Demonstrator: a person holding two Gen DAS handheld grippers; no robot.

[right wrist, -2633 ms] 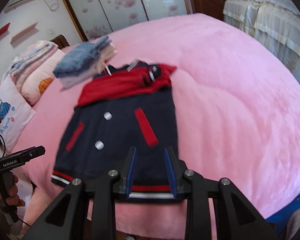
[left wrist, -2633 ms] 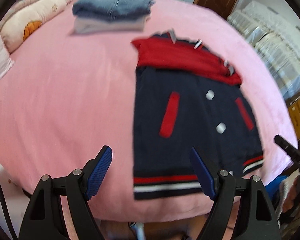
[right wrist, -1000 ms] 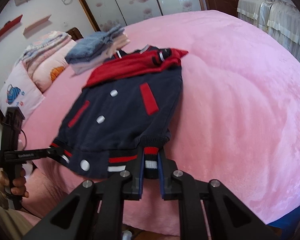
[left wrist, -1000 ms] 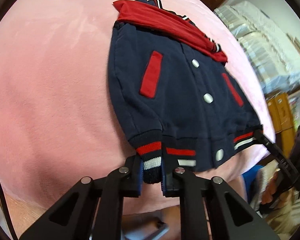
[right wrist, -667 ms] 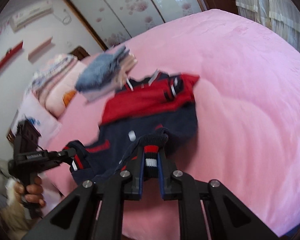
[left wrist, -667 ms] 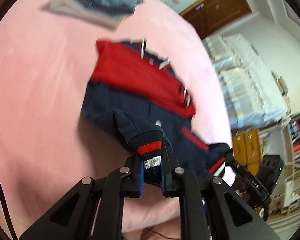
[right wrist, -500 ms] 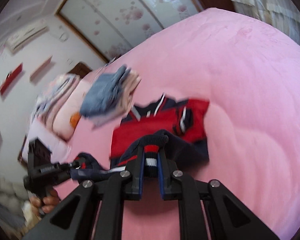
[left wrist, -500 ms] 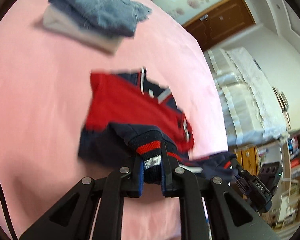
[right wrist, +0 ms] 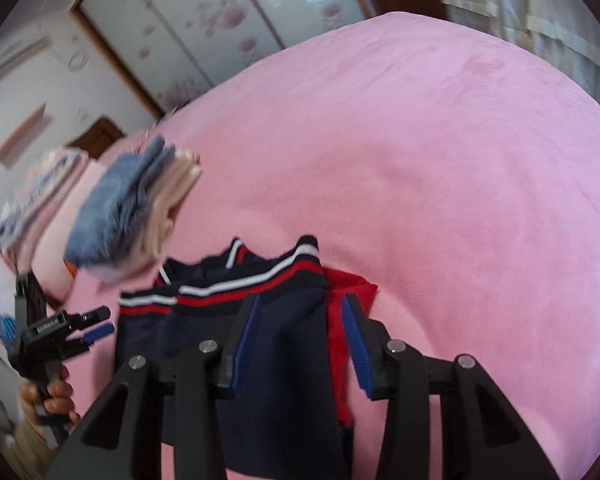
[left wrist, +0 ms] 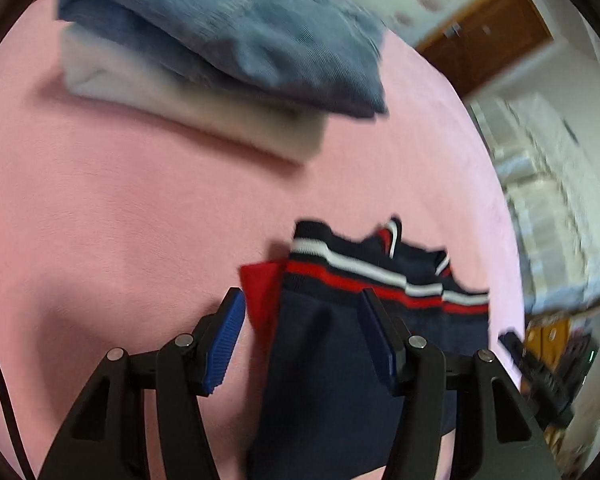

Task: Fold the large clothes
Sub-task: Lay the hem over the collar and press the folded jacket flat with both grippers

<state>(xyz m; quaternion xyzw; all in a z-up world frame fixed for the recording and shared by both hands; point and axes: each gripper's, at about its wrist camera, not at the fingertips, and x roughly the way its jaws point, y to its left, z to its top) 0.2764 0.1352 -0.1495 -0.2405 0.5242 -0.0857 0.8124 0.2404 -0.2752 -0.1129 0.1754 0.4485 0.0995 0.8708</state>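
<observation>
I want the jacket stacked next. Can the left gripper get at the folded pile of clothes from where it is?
Probably yes. The left gripper has just been opening and its pads no longer press on the jacket beneath it. Only bare pink bedspread lies between it and the folded pile.

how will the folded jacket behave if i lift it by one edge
The jacket is probably floppy: soft knit, lying limp on the bed, so the fold would likely fall open. Its thick ribbed hem suggests some weight, so it may sag.
</observation>
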